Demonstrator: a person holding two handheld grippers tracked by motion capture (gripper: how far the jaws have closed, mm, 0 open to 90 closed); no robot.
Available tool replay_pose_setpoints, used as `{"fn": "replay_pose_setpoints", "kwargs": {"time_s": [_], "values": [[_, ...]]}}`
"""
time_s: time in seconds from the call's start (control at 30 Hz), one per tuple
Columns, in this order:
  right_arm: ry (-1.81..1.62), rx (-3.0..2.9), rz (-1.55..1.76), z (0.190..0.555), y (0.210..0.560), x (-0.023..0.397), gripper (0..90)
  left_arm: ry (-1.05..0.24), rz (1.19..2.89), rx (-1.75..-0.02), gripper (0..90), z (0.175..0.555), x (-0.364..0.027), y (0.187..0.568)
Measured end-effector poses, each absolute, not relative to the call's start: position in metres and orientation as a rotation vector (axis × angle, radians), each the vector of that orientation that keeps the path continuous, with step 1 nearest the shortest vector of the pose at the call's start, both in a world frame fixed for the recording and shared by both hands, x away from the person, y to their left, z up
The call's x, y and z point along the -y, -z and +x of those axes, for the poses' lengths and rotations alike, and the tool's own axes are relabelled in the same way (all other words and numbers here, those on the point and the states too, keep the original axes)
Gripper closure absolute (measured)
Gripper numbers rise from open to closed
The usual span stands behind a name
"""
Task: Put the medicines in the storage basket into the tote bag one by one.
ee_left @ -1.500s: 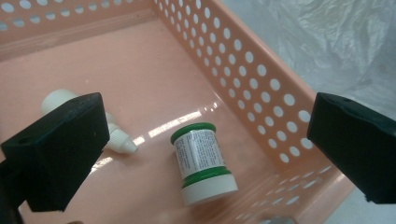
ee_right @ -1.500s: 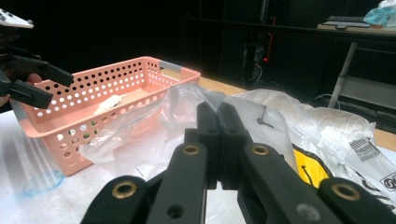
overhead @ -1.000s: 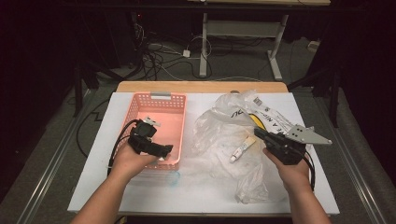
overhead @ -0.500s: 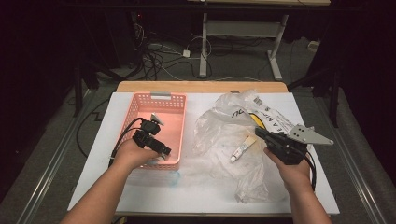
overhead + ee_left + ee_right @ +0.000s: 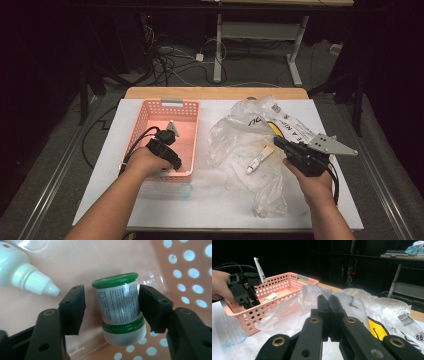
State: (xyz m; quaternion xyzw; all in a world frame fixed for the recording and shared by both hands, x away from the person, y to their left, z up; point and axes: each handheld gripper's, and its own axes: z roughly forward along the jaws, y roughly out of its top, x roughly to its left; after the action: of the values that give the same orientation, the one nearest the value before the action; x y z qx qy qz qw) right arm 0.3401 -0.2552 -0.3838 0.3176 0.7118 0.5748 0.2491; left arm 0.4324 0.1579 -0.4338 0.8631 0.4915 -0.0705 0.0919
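Covering the table's right half, a crumpled clear plastic bag (image 5: pixel 260 145) is spread beside the pink basket (image 5: pixel 150 116). Over the bag, the right gripper (image 5: pixel 329 305) is held with jaws together. Inside the basket, the left gripper (image 5: pixel 111 307) is lowered, jaws apart around a green-capped jar (image 5: pixel 118 307); a white dropper bottle (image 5: pixel 22 272) is laid nearby.

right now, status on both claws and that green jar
Left claw open around green-capped jar in pink basket, not clamped. Right claw shut, empty. White bottle beside jar.

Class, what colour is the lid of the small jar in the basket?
Green, on the jar; the left gripper view shows it best.
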Motion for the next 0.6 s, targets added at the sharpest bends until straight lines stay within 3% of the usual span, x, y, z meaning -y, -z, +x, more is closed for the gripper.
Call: {"fn": "replay_pose_setpoints", "kwargs": {"time_s": [0.23,0.6], "values": [[-1.563,-1.944,0.866,0.3403,0.3845,0.2546,90.0,0.182,2.593,-1.444,52.1,0.4313,-0.1553,0.4346],[-1.563,-1.942,0.865,0.3396,0.3841,0.2539,90.0,0.117,2.614,-1.413,54.2,0.4274,-0.1532,0.4341]]}}
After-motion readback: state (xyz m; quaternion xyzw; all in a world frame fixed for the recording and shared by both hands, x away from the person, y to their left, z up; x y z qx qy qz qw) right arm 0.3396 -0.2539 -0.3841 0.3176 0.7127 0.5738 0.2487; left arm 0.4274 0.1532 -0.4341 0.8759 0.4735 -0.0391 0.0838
